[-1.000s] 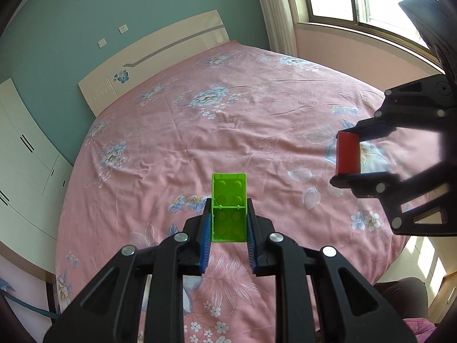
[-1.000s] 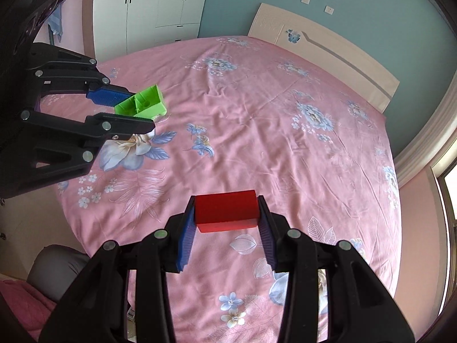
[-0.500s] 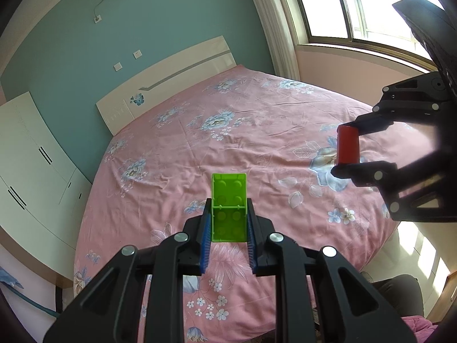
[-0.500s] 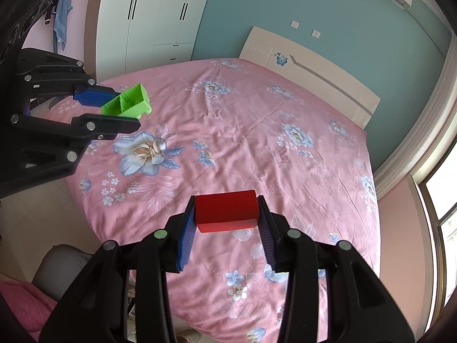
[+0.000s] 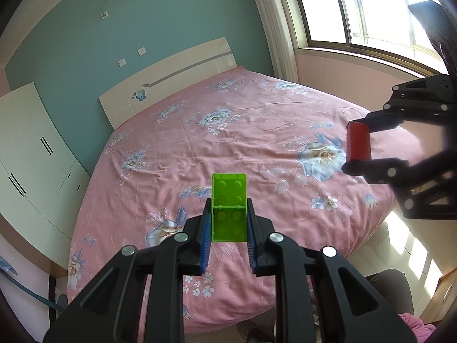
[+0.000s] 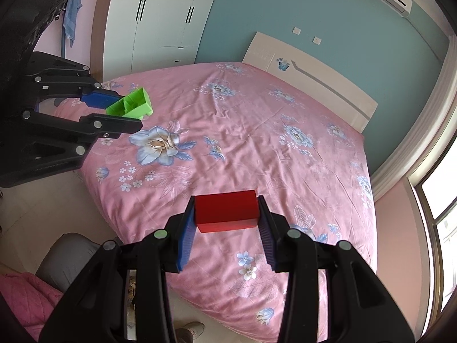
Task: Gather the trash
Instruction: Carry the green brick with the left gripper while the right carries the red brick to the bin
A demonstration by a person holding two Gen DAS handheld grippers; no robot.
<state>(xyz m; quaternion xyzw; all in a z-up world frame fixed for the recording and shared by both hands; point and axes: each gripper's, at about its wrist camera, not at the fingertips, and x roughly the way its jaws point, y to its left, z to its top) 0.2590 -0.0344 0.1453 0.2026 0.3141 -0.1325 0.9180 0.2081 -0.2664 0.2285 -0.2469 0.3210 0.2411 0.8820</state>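
Observation:
My left gripper [image 5: 229,218] is shut on a green hollow block [image 5: 229,205], its open underside facing the camera, held high above the bed. My right gripper [image 6: 226,214] is shut on a red block [image 6: 225,211], also held high over the bed's foot. In the left wrist view the right gripper [image 5: 360,148] with the red block [image 5: 358,143] is at the right. In the right wrist view the left gripper [image 6: 125,114] with the green block [image 6: 130,105] is at the left.
A bed with a pink flowered cover [image 5: 242,131] fills the middle; its white headboard [image 5: 171,71] stands against the teal wall. White wardrobes [image 6: 160,23] stand at one side, a window [image 5: 371,8] at the other. A dark grey bin or seat [image 6: 68,254] and a pink cloth [image 6: 25,300] lie by the bed's foot.
Both grippers have risen and pulled back from the bed, still holding their blocks. The bed looks smaller and more of the walls and floor shows.

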